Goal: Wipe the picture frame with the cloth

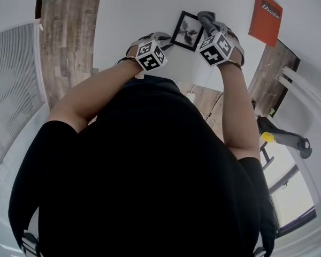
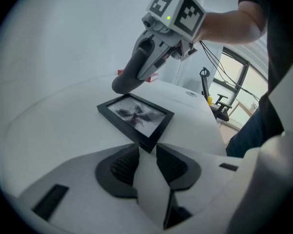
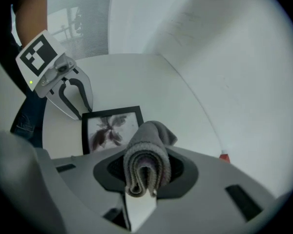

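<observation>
the picture frame (image 2: 136, 117) is lying flat on the white table (image 2: 63, 126), its near corner sitting just at the tips of the left gripper (image 2: 147, 149), whose jaws are standing narrowly apart. the right gripper (image 3: 146, 172) is clamping a folded grey cloth (image 3: 149, 140), hanging close over the frame's far end. only the right gripper view is showing the fold between the pads, while the head view is showing both arms.
</observation>
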`<state>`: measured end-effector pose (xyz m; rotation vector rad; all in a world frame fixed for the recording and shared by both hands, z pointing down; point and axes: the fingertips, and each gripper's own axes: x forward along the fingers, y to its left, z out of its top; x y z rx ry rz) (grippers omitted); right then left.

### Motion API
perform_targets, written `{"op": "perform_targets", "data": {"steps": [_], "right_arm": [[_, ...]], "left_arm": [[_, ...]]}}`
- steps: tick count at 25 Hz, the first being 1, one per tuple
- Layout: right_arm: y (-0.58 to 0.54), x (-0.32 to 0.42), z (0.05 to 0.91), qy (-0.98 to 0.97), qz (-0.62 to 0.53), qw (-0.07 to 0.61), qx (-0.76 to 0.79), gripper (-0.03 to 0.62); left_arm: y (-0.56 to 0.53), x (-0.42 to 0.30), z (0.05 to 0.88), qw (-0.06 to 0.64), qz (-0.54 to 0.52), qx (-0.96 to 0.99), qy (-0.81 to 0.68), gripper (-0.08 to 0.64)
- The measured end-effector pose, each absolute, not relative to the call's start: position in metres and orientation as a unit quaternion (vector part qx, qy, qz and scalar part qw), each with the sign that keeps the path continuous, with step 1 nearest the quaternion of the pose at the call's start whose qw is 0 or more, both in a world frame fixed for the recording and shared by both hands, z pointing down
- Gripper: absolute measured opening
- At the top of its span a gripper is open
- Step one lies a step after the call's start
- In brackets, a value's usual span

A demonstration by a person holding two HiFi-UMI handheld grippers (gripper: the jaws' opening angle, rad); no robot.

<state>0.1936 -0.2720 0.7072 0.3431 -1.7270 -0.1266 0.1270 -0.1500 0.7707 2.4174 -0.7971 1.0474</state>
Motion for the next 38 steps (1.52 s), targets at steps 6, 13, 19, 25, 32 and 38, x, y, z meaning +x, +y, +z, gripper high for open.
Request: {"op": "perform_targets", "data": {"steps": [6, 13, 19, 25, 32, 38], "right_arm": [[-0.272, 0.195, 0.733, -0.750, -0.065, 0.641, 0.146, 0.106], [-0.258, 0.192, 0.747, -0.754, -0.069, 0.640, 0.132, 0.106], [-0.248, 0.192, 0.750, -0.752, -0.077, 0.644, 0.119, 0.106], [-0.233, 0.193, 0.752, -0.754, -0.082, 0.642, 0.113, 0.106], [-0.217, 0.193, 0.753, -0.755, -0.086, 0.642, 0.099, 0.106], [-0.203, 0.194, 0.752, -0.756, -0.075, 0.642, 0.097, 0.106]], "left_arm": [[-0.151, 0.126, 0.771, 0.190, 0.374, 0.863, -0.283, 0.118], [-0.151, 0.126, 0.770, 0.186, 0.370, 0.864, -0.285, 0.118], [-0.150, 0.126, 0.770, 0.183, 0.370, 0.865, -0.287, 0.118], [-0.149, 0.126, 0.770, 0.178, 0.368, 0.865, -0.290, 0.118], [-0.149, 0.125, 0.770, 0.177, 0.367, 0.866, -0.290, 0.118], [-0.150, 0.125, 0.770, 0.176, 0.367, 0.866, -0.291, 0.118]]}}
